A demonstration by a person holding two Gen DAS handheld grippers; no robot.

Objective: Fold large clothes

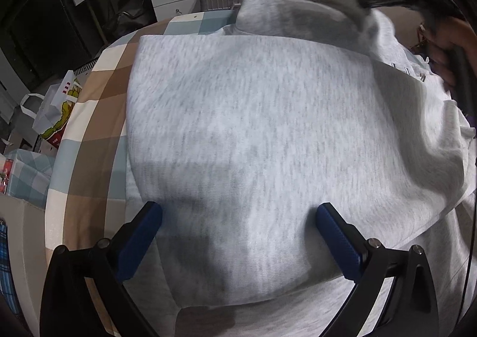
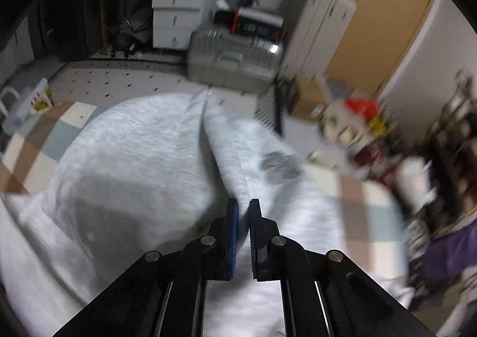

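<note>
Sweatshirt [image 1: 253,116]: heathered light-grey knit cloth, matt, soft fine-ribbed texture; lies on a checked woven bedsheet [image 1: 98,104], also matt. Left gripper [image 1: 238,243]: matt black arms with bright metal pins, blue pads [image 1: 337,244] finely dimpled. Suitcase [image 2: 232,59], upper centre: ribbed silver shell, slight sheen.
</note>
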